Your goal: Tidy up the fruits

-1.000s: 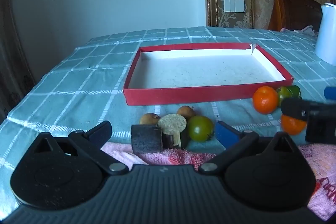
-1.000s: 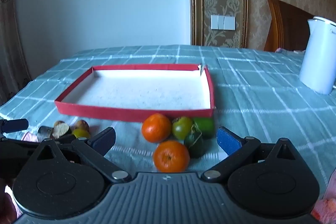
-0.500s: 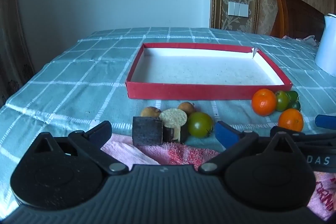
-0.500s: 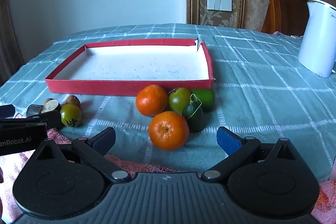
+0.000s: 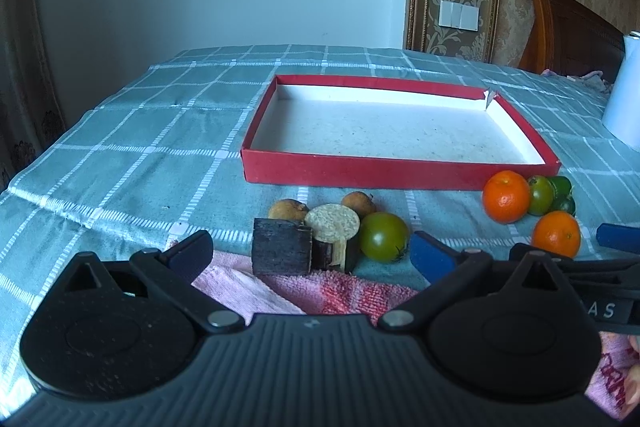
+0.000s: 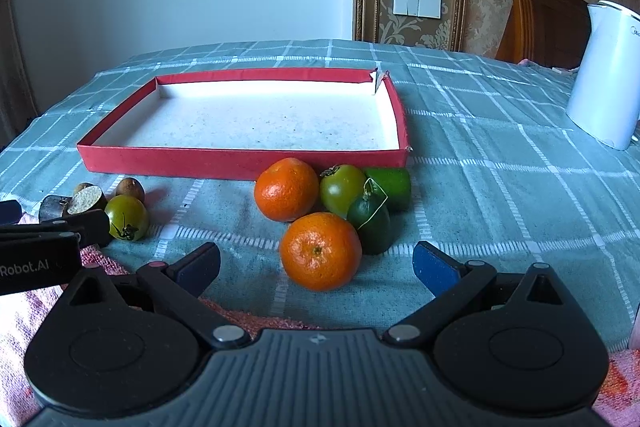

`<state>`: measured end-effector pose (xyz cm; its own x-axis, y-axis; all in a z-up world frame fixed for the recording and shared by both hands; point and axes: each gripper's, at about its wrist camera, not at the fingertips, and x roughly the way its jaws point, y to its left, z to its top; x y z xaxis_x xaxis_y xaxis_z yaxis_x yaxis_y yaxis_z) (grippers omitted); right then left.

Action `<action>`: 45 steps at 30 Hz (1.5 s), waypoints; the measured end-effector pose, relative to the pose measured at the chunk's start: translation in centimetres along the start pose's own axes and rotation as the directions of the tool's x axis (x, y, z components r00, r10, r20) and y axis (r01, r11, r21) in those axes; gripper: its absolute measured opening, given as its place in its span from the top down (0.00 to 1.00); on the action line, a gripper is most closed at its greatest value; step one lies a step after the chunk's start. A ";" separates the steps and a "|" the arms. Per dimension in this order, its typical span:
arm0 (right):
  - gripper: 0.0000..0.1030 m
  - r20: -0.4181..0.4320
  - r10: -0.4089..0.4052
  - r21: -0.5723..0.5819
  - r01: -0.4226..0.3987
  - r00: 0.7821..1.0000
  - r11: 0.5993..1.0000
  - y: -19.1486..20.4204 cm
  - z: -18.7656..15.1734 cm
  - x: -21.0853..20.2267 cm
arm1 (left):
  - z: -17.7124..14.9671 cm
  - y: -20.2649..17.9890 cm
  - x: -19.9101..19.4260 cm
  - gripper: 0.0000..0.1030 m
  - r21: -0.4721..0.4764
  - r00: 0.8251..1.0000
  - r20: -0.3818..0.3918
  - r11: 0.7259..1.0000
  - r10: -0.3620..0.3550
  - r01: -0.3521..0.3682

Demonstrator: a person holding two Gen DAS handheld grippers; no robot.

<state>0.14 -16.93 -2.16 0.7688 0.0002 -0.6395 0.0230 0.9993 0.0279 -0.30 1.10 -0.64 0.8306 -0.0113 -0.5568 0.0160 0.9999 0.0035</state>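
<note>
Orange mandarins (image 6: pixel 320 251) and green fruits (image 6: pixel 342 190) lie on the table (image 6: pixel 500 195) before my red tray (image 6: pixel 240 161); my left claw (image 5: pixel 310 257) and right claw (image 6: pixel 316 263) gape, empty.

I am seeing orange mandarins (image 6: pixel 320 251), a red tray (image 6: pixel 244 163) with white inside, and a teal checked tablecloth (image 6: pixel 500 187).

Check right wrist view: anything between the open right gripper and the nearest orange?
Nothing. In the right wrist view only bare checked tablecloth separates the right gripper from the nearest orange.
</note>
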 end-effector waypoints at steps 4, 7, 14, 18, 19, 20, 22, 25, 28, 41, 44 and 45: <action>0.00 -0.001 0.001 0.001 -0.001 1.000 1.000 0.0 0.1 0.2 | 0.0 0.0 0.1 0.00 0.001 1.000 0.003 1.000 0.003 -0.003; 0.00 -0.007 0.003 0.000 -0.003 1.000 1.000 0.1 0.1 0.4 | 0.0 0.0 0.2 0.00 -0.002 1.000 -0.001 1.000 0.009 -0.009; 0.00 -0.025 -0.001 0.004 0.001 1.000 1.000 0.1 0.0 1.1 | 0.2 0.1 0.4 0.00 -0.005 1.000 -0.005 1.000 0.007 -0.007; 0.00 -0.033 -0.002 0.003 0.002 0.999 1.000 0.1 -0.1 1.3 | 0.2 0.1 0.5 0.00 -0.006 1.000 -0.007 1.000 0.008 -0.008; 0.00 -0.033 -0.004 0.001 0.004 0.999 1.000 0.1 -0.1 1.3 | 0.2 0.1 0.5 0.00 -0.005 1.000 -0.006 1.000 0.007 -0.007; 0.00 -0.032 -0.006 -0.001 0.006 0.999 1.000 0.1 -0.1 1.4 | 0.2 0.0 0.5 0.00 -0.004 1.000 -0.006 1.000 0.008 -0.008; 0.00 -0.034 -0.009 -0.004 0.009 0.999 1.000 0.2 -0.1 1.5 | 0.3 -0.1 0.6 0.00 0.000 1.000 -0.006 1.000 0.010 -0.010; 0.00 -0.038 -0.005 0.001 0.005 0.999 1.000 0.1 0.0 1.6 | 0.2 -0.2 0.8 0.00 0.006 1.000 -0.007 1.000 0.014 -0.014; 0.00 -0.039 -0.005 0.003 0.005 0.999 1.000 0.0 0.0 1.7 | 0.2 -0.2 1.0 0.00 0.005 1.000 -0.012 1.000 0.011 -0.011; 0.00 -0.045 -0.001 0.010 0.002 0.999 1.000 0.0 -0.3 2.0 | 0.0 -0.5 1.2 0.00 0.018 1.000 -0.015 1.000 0.014 -0.014; 0.00 -0.042 -0.001 0.012 0.002 0.999 1.000 -0.1 -0.3 2.0 | 0.0 -0.5 1.3 0.00 0.017 1.000 -0.017 1.000 0.013 -0.013; 0.00 -0.042 -0.001 0.011 0.001 0.999 1.000 -0.1 -0.3 2.0 | 0.0 -0.5 1.3 0.00 0.016 1.000 -0.017 1.000 0.014 -0.014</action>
<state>1.48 -17.02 -3.66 0.7413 0.0007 -0.6712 0.0315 0.9989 0.0358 0.73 0.57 -1.36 0.8212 0.0028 -0.5707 0.0137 0.9996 0.0246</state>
